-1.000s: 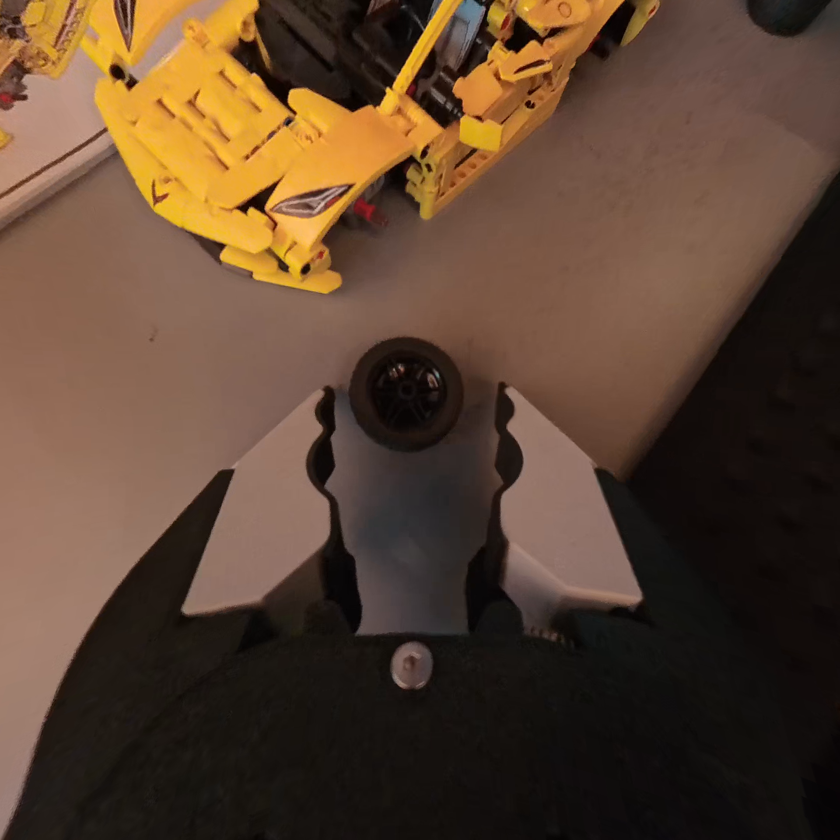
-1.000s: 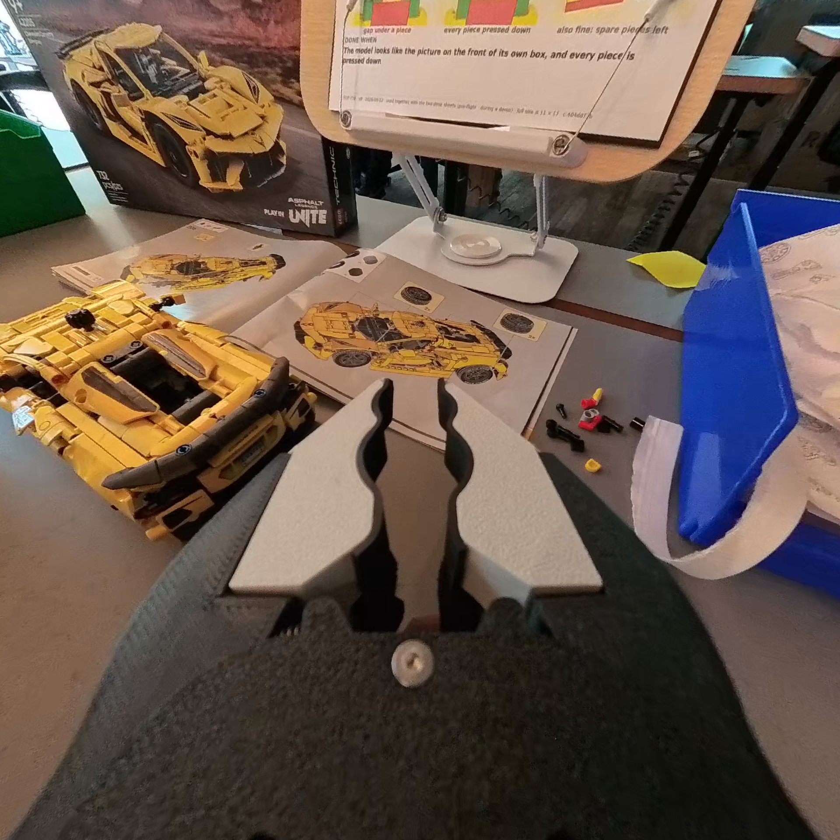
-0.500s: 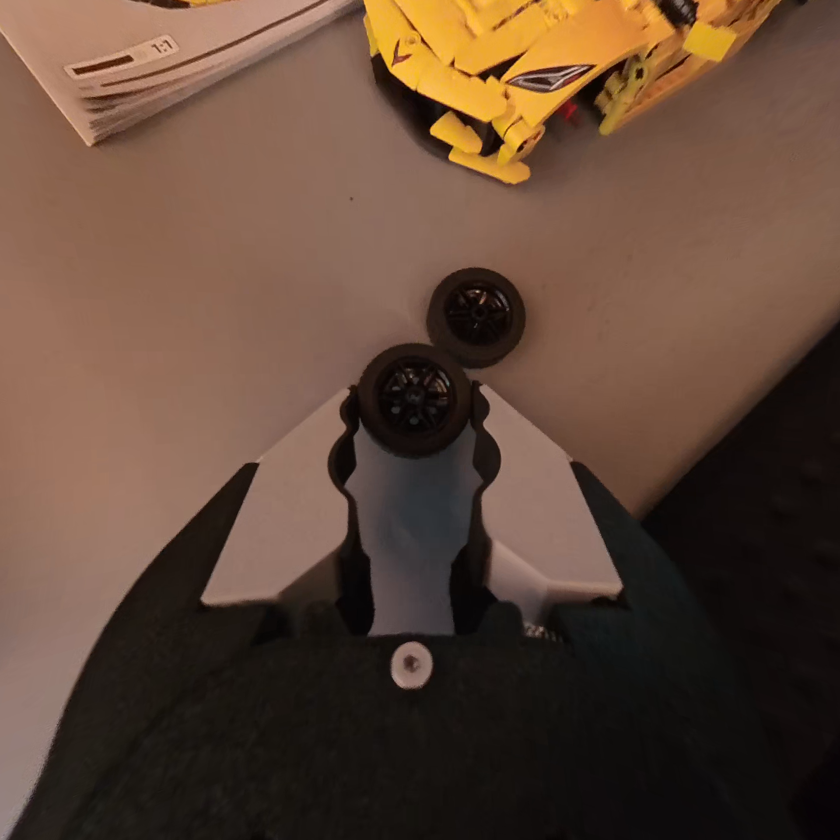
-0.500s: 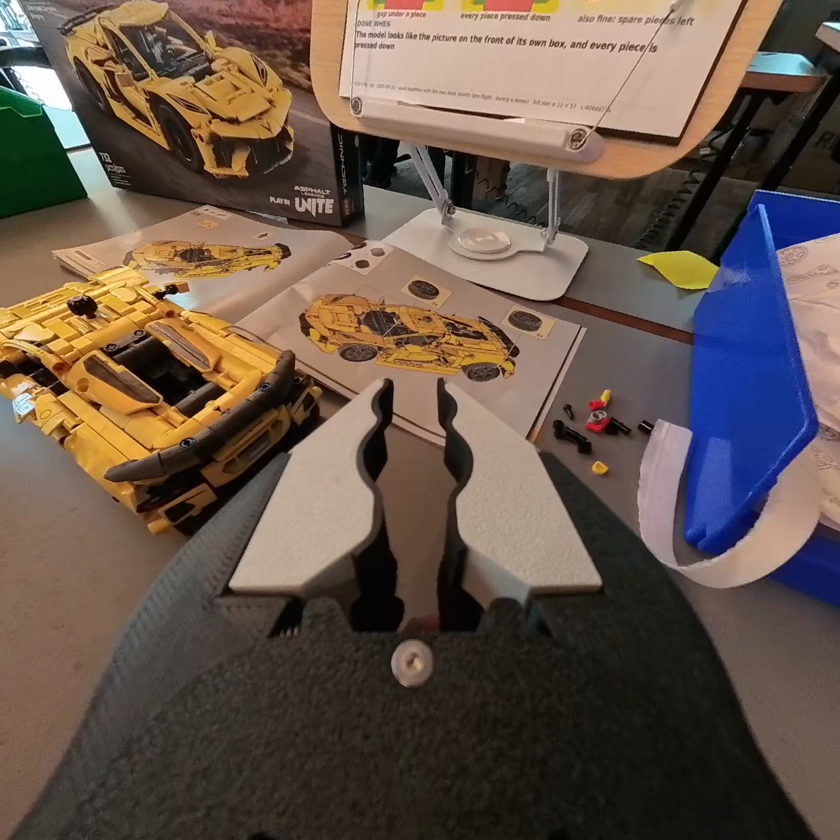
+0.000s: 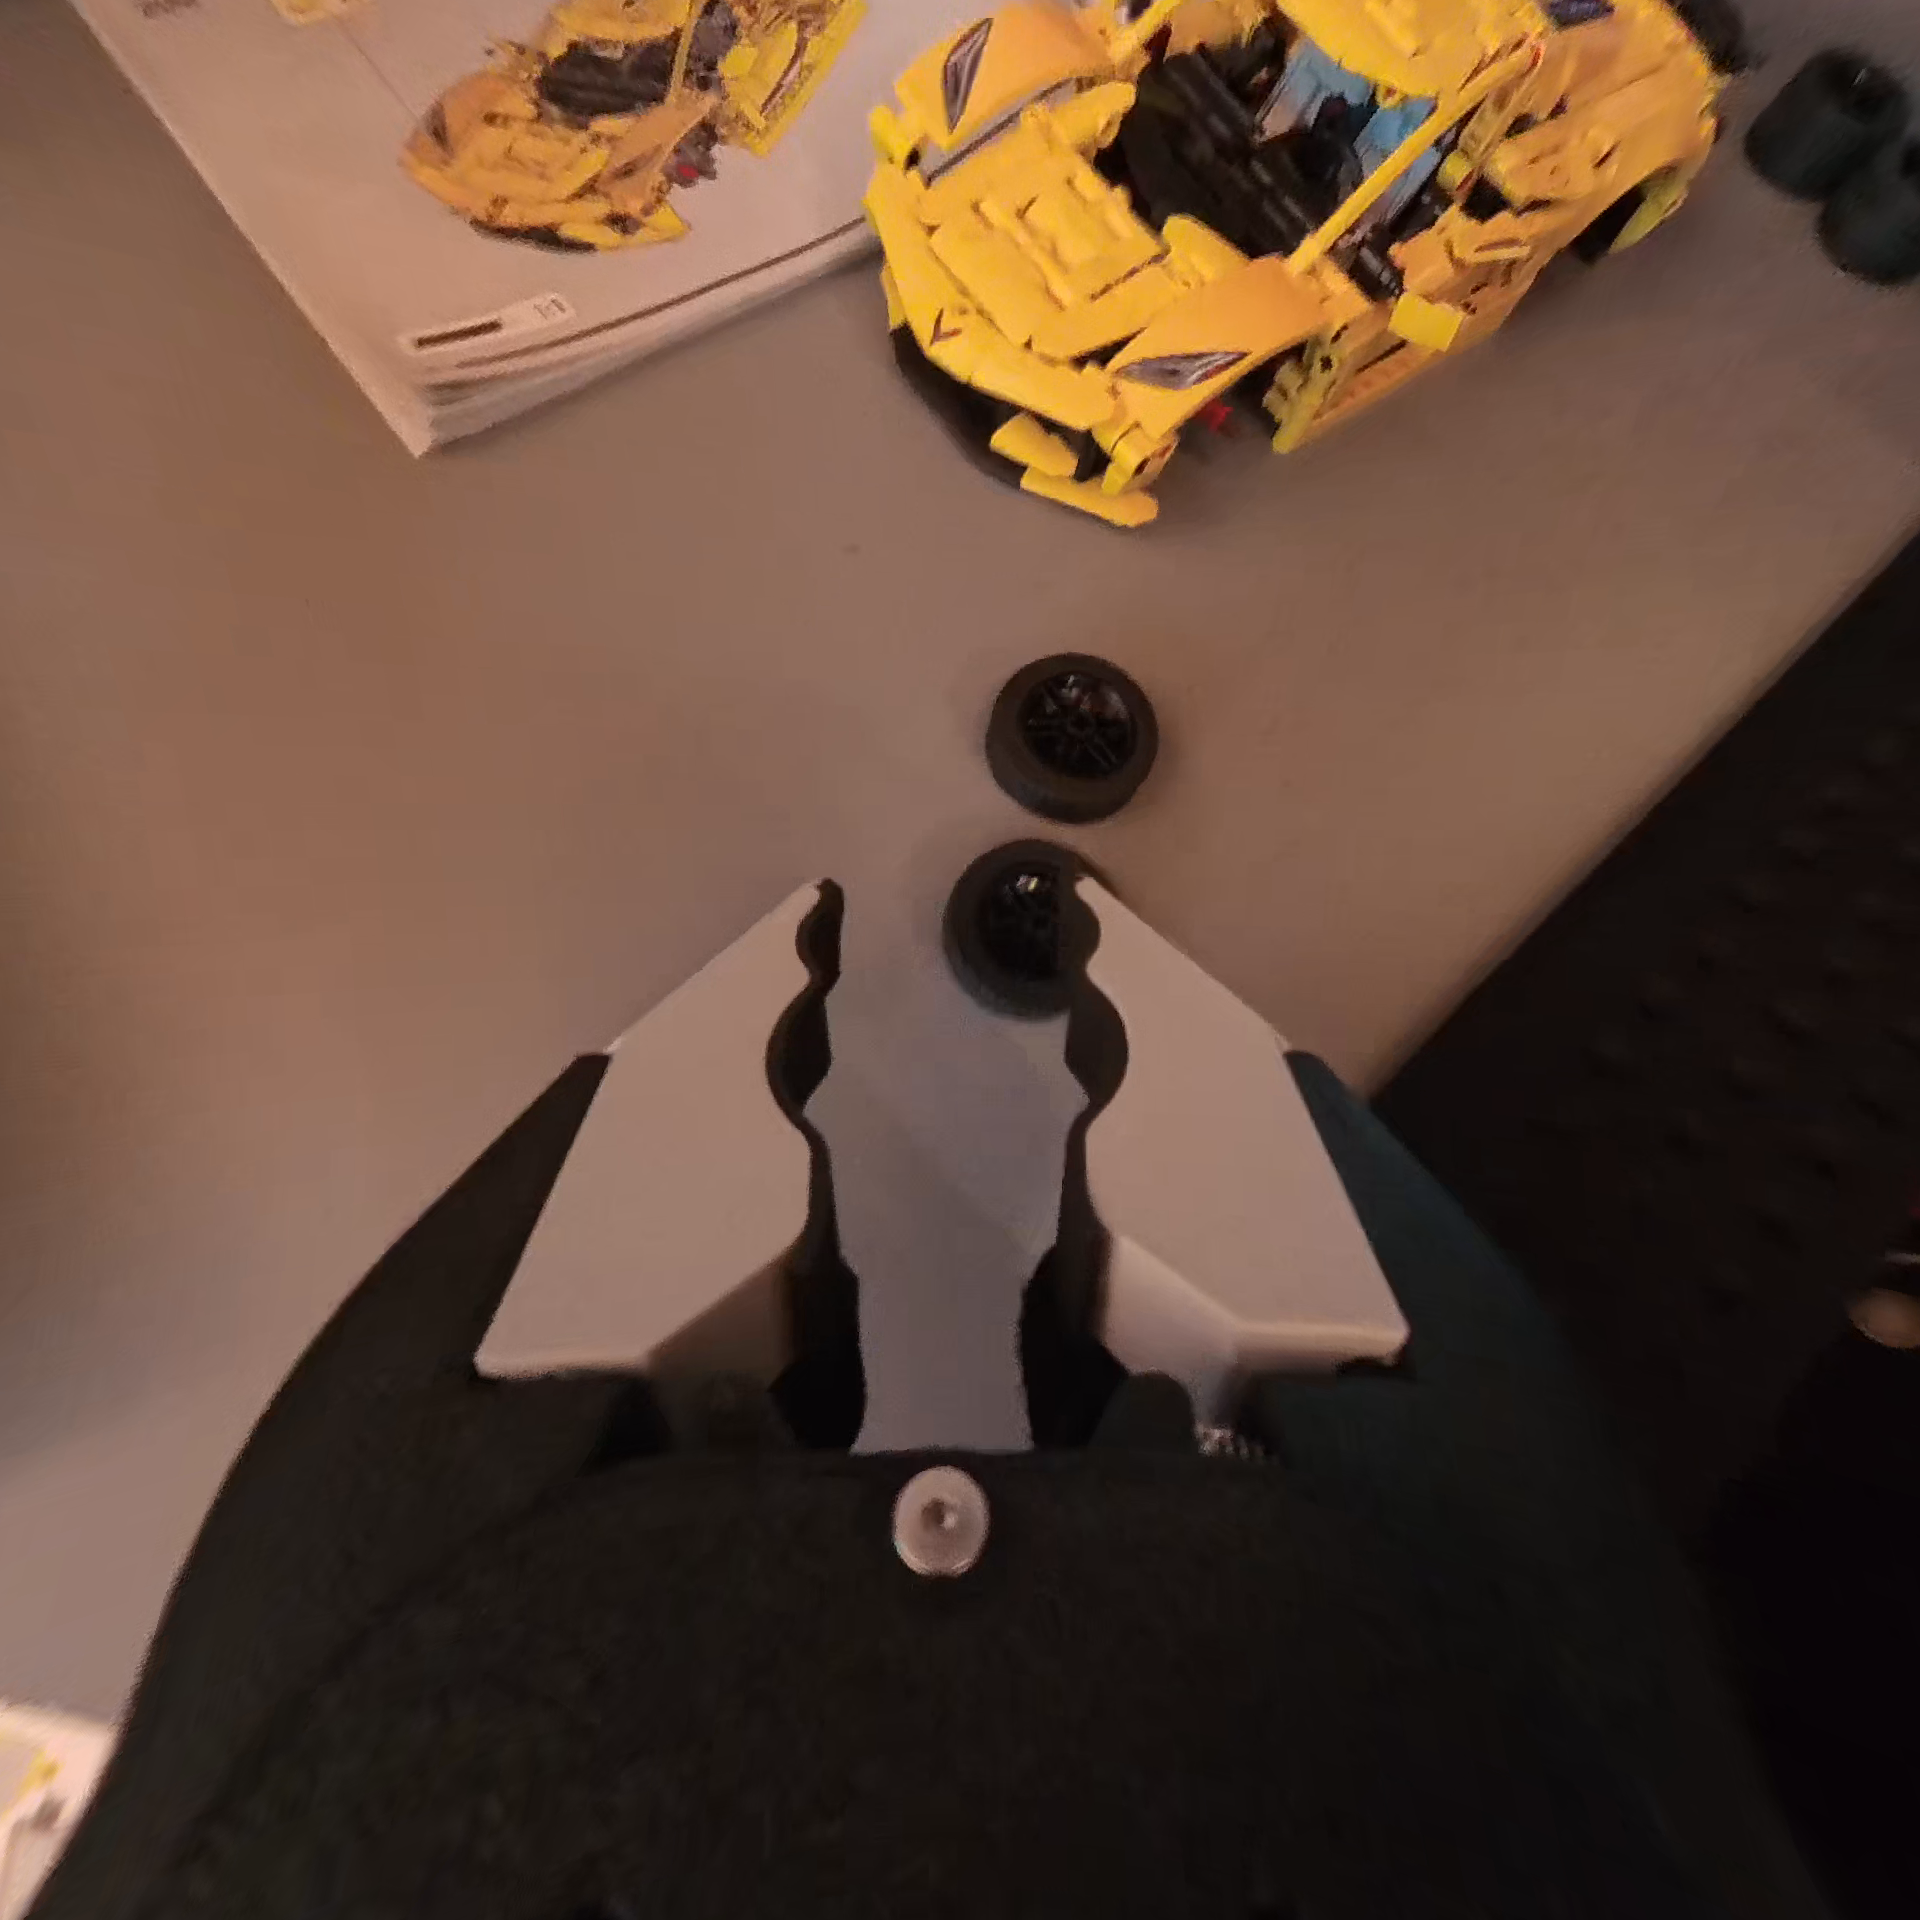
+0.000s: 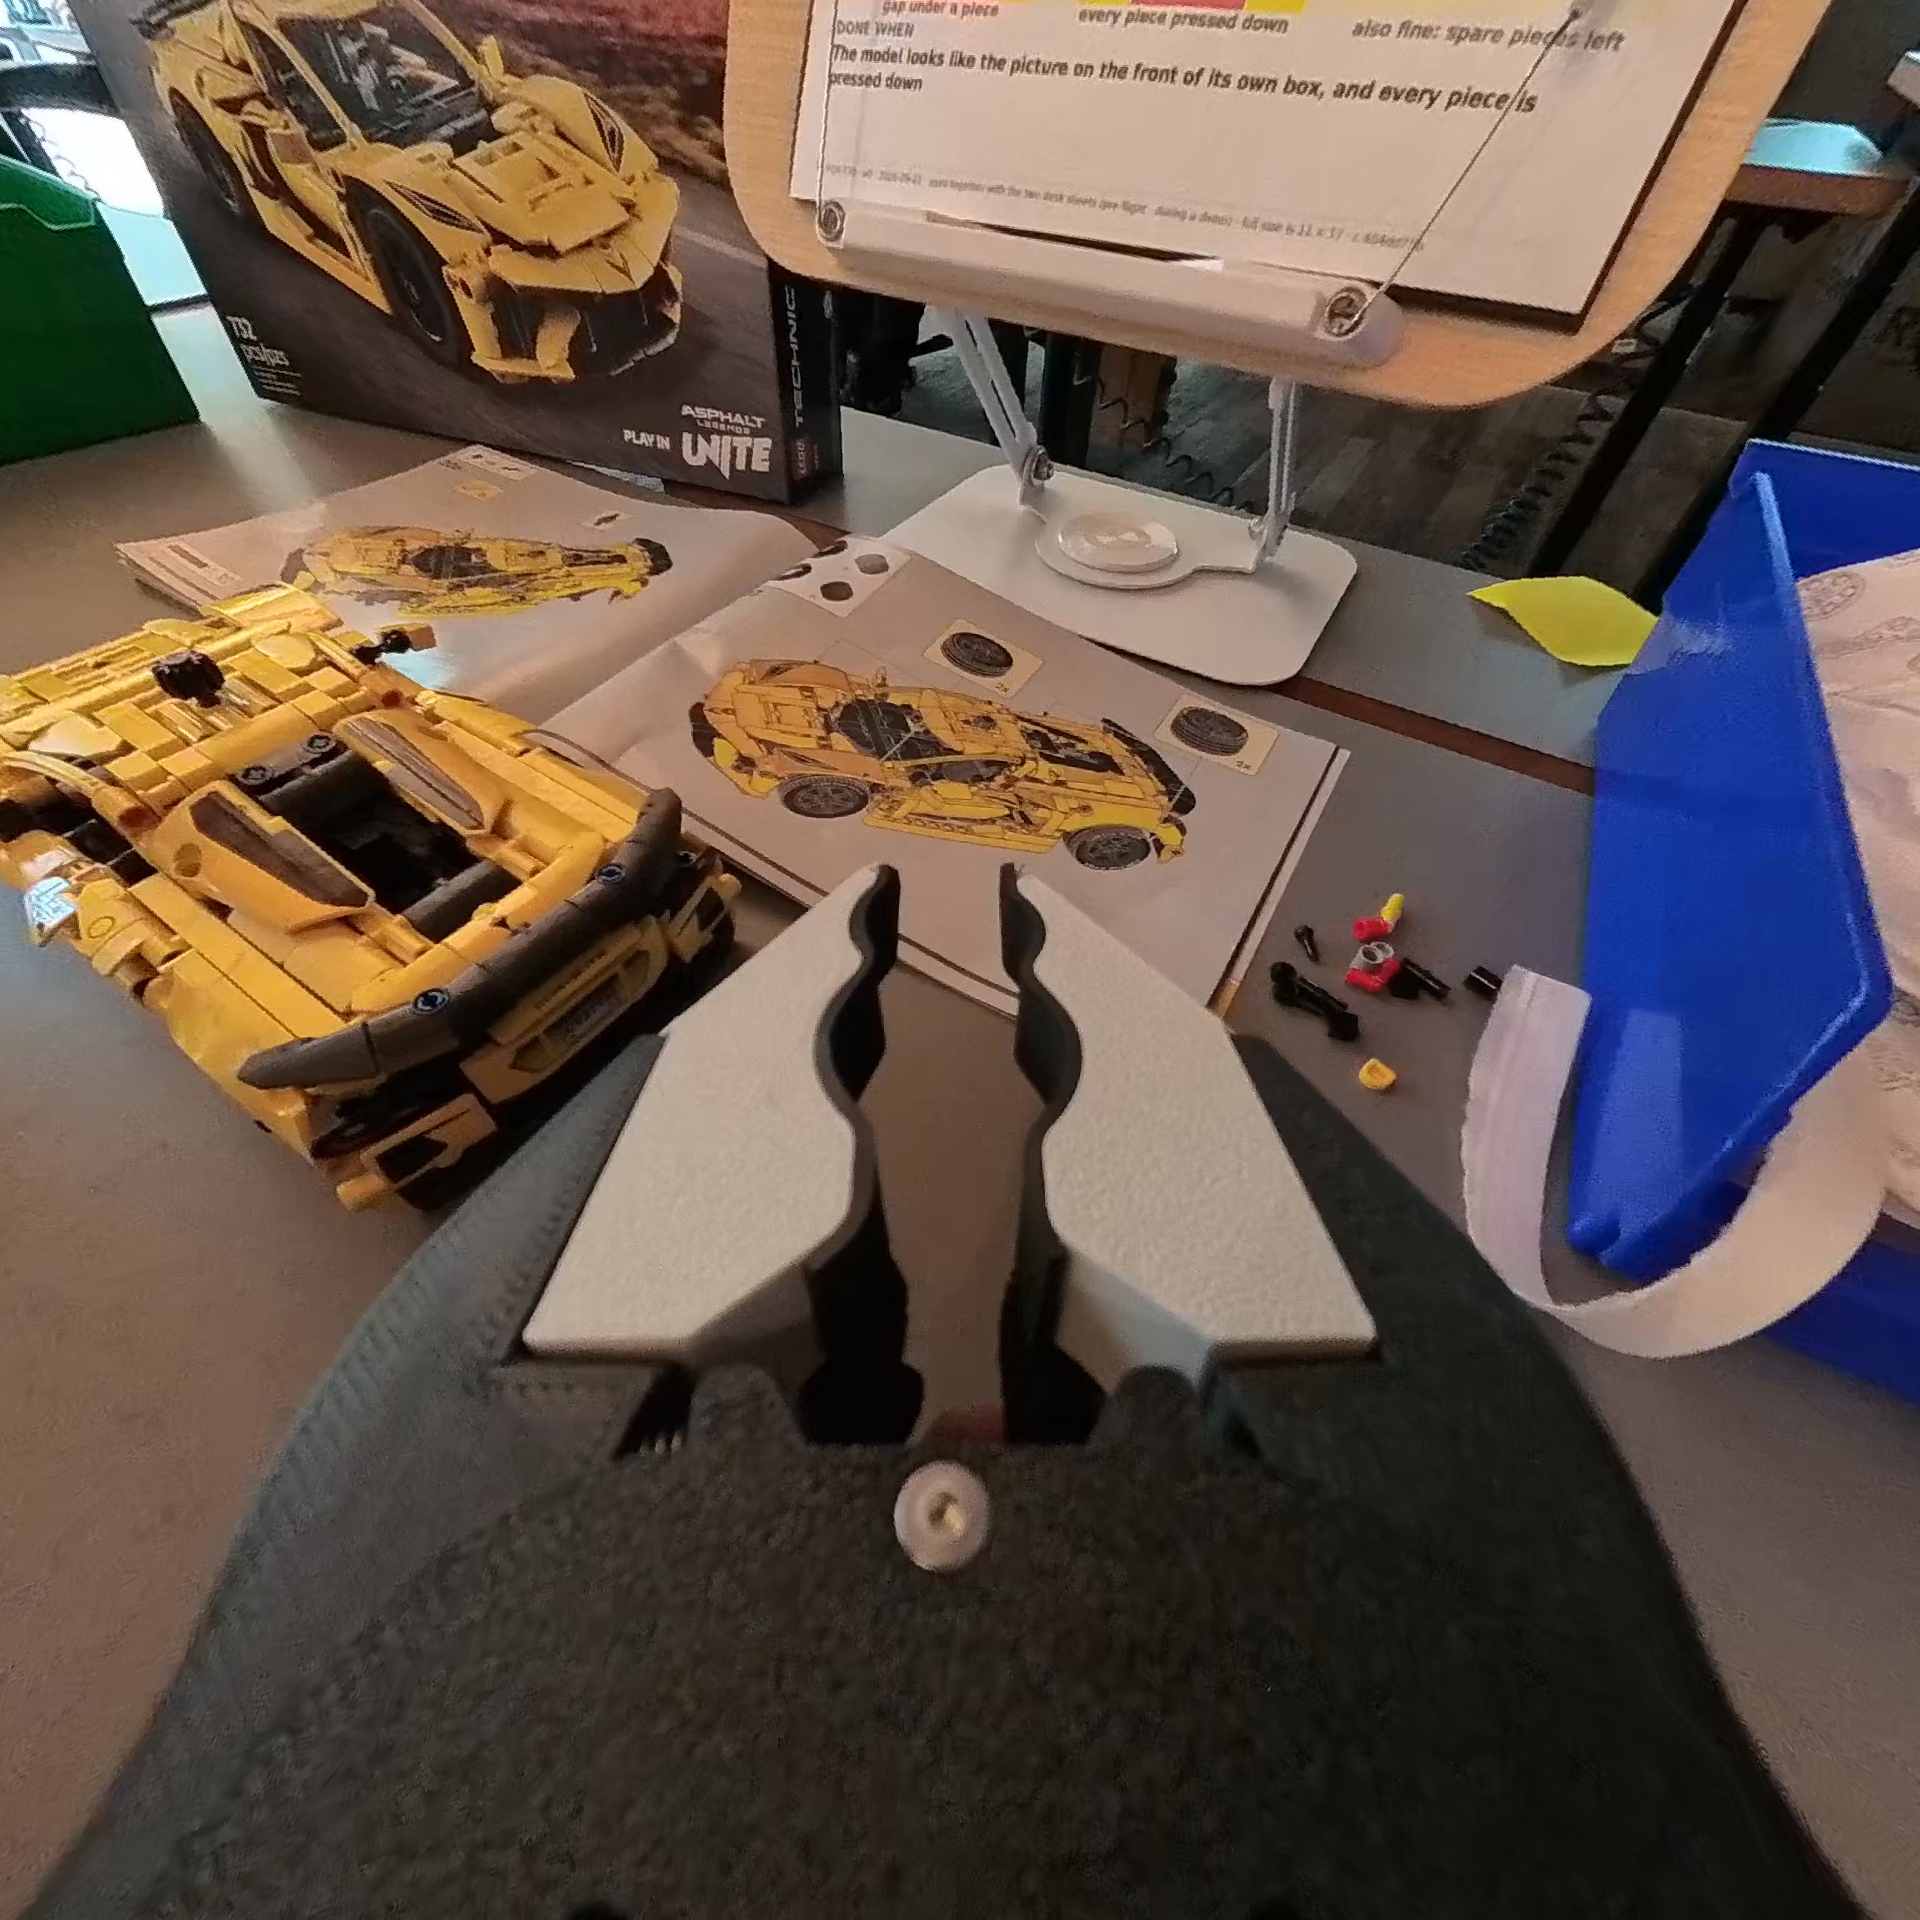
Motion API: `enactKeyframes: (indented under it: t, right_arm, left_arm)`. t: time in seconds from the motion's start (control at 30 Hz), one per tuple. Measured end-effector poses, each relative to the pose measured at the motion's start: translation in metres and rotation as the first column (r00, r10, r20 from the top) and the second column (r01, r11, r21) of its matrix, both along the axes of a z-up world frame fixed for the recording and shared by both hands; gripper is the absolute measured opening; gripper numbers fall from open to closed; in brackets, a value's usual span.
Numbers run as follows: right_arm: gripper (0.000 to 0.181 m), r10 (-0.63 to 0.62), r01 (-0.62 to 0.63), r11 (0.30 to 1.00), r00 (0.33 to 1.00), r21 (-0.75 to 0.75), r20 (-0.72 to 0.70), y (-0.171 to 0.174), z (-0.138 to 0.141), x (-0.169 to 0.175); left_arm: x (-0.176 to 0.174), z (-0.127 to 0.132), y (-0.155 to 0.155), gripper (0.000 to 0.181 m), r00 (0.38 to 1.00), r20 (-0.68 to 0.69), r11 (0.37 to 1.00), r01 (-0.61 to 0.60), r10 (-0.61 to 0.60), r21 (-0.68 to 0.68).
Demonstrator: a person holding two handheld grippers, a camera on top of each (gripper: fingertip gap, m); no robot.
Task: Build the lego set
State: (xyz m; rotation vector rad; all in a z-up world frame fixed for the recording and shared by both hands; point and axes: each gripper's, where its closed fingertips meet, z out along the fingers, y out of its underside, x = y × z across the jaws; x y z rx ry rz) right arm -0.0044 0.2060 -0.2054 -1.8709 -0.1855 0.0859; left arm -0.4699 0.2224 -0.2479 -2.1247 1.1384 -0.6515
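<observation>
Your grey desk (image 6: 156,1299) carries one yellow brick-built car (image 6: 312,873), still wheel-less on the side you can see, lying near the desk's left part in the right wrist view. Behind it stand one dark printed box (image 6: 468,239) and a wooden document stand (image 6: 1195,343); two open instruction booklets (image 6: 1018,769) lie between them and the car. A blue plastic bin (image 6: 1725,935) sits at the right edge, cut off by the frame, with a handful of tiny black, red and yellow pieces (image 6: 1361,966) beside it.

In the left wrist view, two black rubber wheels (image 5: 1070,738) lie by the desk's near edge, one partly hidden behind a fingertip; more dark tyres at the far corner are too blurred to count.

Your left tool (image 5: 951,904) hangs over the nearer wheel, released, fingers wide. Your right tool (image 6: 945,883) hovers above the desk, fingers nearly together and grasping nothing.
</observation>
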Motion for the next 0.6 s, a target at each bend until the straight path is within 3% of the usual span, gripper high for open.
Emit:
enactKeyframes:
  t: [0.2,0.6]
  right_arm:
    - [0.018,0.006,-0.006,1.0,1.0,-0.006,0.014,0.001,-0.001,-0.002]
    - [0.018,0.006,-0.006,1.0,0.999,-0.017,0.035,0.001,-0.004,-0.001]
  left_arm:
    - [-0.017,-0.018,-0.026,0.054,0.99,-0.089,0.991,0.106,-0.113,-0.076]
    - [0.016,-0.04,-0.02,0.054,0.982,-0.082,0.986,0.168,-0.167,-0.004]
